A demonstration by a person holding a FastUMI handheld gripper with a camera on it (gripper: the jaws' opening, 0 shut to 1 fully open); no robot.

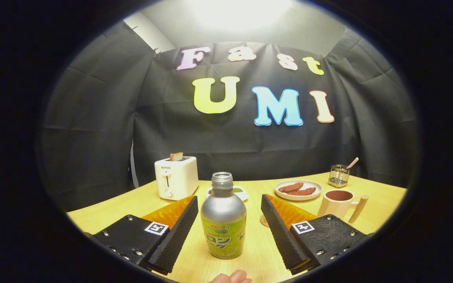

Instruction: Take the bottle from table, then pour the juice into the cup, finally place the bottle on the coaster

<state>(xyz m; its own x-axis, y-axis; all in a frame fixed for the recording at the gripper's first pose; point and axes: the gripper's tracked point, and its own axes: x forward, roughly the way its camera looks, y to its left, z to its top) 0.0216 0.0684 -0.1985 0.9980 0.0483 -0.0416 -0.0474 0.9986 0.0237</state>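
A silver bottle [223, 218] with a green label and an open neck stands upright on the wooden table [250, 251], between my two fingers. My gripper [229, 200] is open, its ribbed black pads [177, 232] a short way off each side of the bottle, touching nothing. A pink cup [338, 202] with a wooden handle stands beyond the right finger. A round brown coaster [264, 221] peeks out just behind the right finger, mostly hidden by it.
A white toaster [176, 177] with a slice of bread stands at the back left. Behind the bottle lies a small dish [238, 191], further right a plate of brown food [298, 189], and a wire holder [338, 175]. A fingertip [232, 277] shows at the near edge.
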